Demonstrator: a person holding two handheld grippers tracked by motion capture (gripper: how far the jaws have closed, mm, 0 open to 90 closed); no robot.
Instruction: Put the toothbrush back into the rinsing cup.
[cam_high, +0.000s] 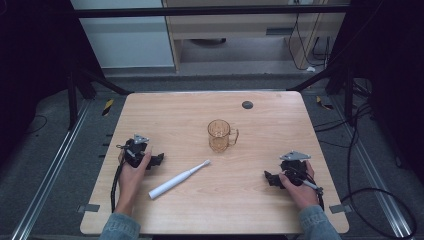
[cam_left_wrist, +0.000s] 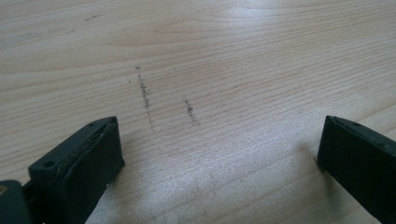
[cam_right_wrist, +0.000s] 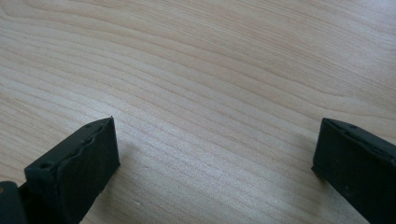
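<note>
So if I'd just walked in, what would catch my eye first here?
Probably the amber see-through mug standing upright near the middle of the wooden table, with a white electric toothbrush lying just in front of it. Then the left gripper and right gripper, both open, resting on either side.

On my table (cam_high: 165, 107) an electric toothbrush (cam_high: 178, 179) lies near-centre, head pointing far-right. A handled cup (cam_high: 220, 135) stands beyond it, apart. My left gripper (cam_high: 156, 160) rests left of the toothbrush, my right gripper (cam_high: 270, 178) well right.
</note>
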